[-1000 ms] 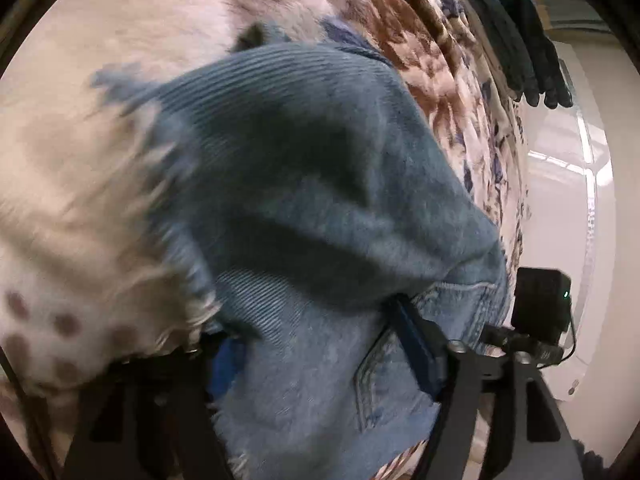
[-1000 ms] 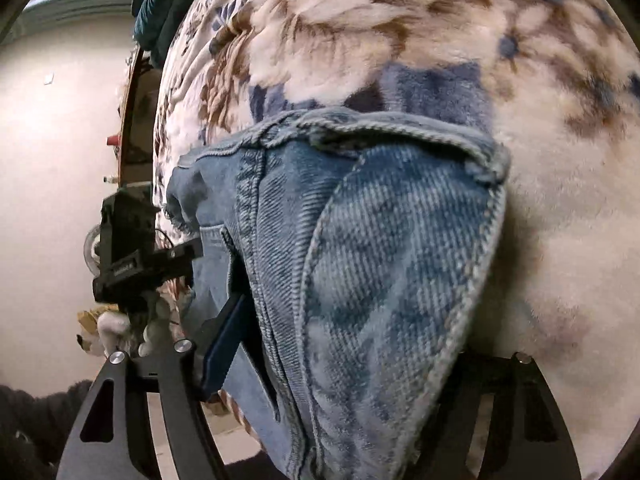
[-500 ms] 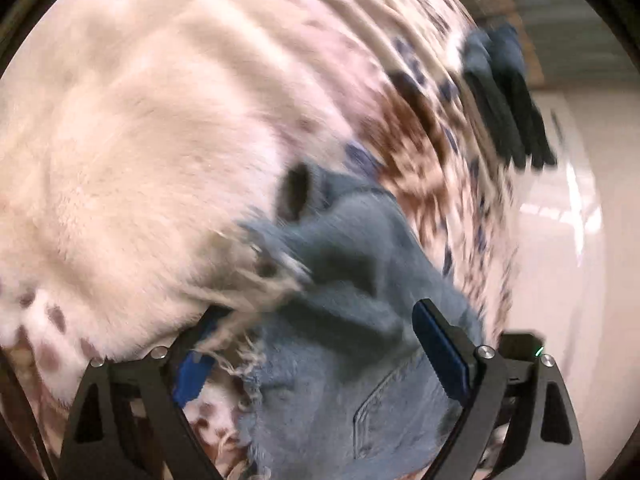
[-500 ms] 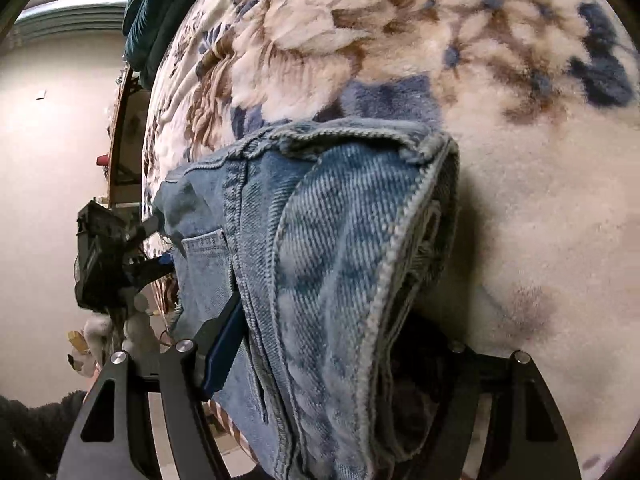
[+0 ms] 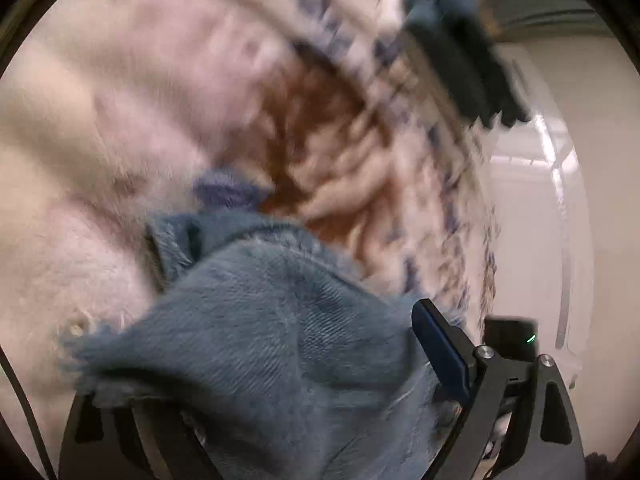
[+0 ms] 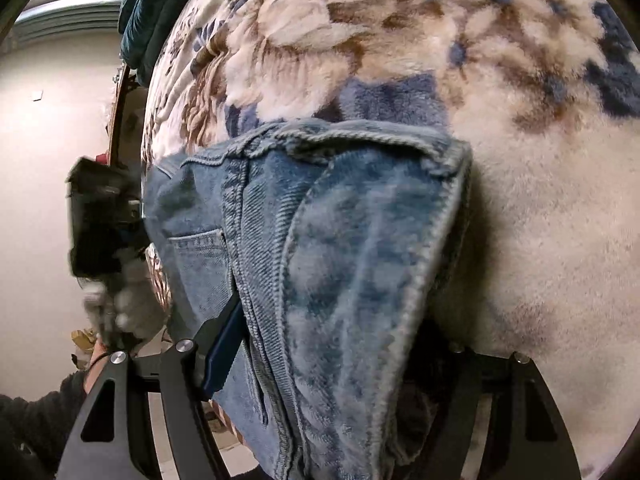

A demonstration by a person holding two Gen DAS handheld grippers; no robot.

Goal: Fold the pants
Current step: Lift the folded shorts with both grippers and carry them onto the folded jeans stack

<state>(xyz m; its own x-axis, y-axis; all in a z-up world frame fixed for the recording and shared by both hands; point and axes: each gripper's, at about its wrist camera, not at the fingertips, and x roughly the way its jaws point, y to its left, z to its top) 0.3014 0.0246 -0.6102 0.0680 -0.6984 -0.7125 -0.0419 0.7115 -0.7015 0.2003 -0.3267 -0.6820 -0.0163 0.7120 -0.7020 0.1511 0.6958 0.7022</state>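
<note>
Spread over a plush floral blanket on what looks like a bed: denim pants, partly gathered, caught at two ends. In the right wrist view, right hand-held gripper clenched on the waistband end, thick stitched seam and a back pocket bunched between the jaws. In the left wrist view, blurred by motion, left hand-held gripper with the frayed hem end of the pants draped between its fingers; right finger standing clear of the cloth, left finger buried beneath it, so impossible to tell whether gripping or merely under the fabric. Dark folded clothing lying well apart at the far edge of the blanket.

Judged as medium-weight and soft, though stiffer than most cloth: likely to hold a crease, sag in the middle when lifted, and bulk up at seams. Not slippery, not fragile. Best taken at waistband corners and hem edges, where doubled layers give firm purchase; frayed threads apt to slip out of a shallow pinch.
</note>
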